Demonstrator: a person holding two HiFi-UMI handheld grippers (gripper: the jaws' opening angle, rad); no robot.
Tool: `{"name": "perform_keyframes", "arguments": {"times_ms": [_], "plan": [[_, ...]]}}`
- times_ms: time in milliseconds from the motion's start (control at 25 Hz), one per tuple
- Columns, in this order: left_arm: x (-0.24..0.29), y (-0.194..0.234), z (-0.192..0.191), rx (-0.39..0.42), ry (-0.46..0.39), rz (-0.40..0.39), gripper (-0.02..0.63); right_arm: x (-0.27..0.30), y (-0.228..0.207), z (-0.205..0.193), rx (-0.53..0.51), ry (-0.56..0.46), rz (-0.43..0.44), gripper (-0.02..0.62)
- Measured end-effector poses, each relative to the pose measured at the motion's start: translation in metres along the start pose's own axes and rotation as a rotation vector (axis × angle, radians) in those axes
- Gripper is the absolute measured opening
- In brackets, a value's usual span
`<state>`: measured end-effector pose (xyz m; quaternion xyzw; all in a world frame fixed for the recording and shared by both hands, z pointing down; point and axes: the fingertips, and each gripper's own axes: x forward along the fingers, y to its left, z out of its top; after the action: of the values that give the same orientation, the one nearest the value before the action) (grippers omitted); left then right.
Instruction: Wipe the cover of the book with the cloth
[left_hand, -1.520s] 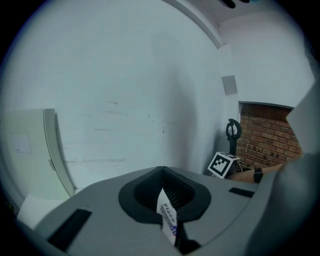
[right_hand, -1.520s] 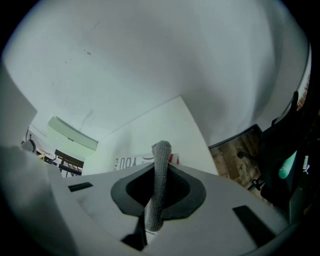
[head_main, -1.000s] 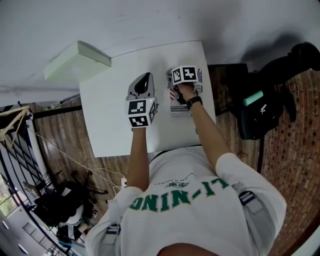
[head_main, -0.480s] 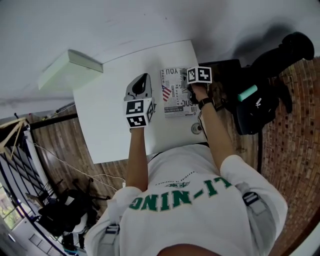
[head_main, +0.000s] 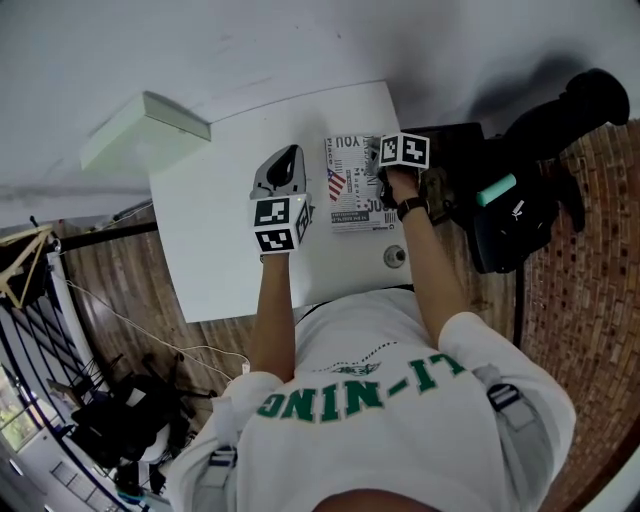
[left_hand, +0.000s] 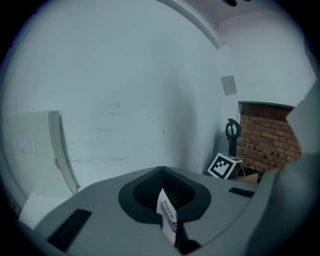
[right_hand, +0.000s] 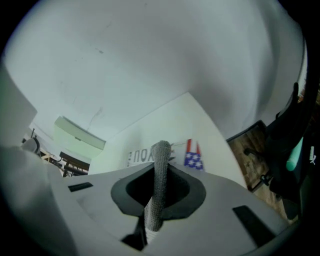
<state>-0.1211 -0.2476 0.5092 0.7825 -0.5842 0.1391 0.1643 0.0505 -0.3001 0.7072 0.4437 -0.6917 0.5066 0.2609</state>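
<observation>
The book (head_main: 348, 190), white with black print and a flag on its cover, lies flat on the white table (head_main: 220, 250). My right gripper (head_main: 382, 168) is over the book's right edge, shut on a grey knitted cloth (right_hand: 158, 185) that sticks up between its jaws. The cover's lettering and flag (right_hand: 192, 155) show just beyond it. My left gripper (head_main: 291, 154) rests on the table left of the book, apart from it. Its jaws are closed, with a small printed slip (left_hand: 168, 212) showing in the seam.
A pale green box (head_main: 150, 125) overhangs the table's far left corner. A small round object (head_main: 395, 256) sits on the table near its front right edge. A black bag with a teal part (head_main: 520, 215) stands on the floor to the right.
My right gripper has slid the cloth rightward across the cover, from the book's middle to its right edge. The left gripper has stayed put.
</observation>
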Motion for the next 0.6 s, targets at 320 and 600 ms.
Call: {"name": "perform_keyframes", "arguments": {"times_ms": [320, 600], "plan": [[-0.017, 0.011, -0.002, -0.001, 0.002, 0.039, 0.014, 0.044, 0.112, -0.045, -0.155, 0.106, 0.160, 0.031], [-0.020, 0.014, 0.001, -0.001, -0.003, 0.040, 0.014, 0.048, 0.094, -0.044, -0.122, 0.064, 0.111, 0.031]]}}
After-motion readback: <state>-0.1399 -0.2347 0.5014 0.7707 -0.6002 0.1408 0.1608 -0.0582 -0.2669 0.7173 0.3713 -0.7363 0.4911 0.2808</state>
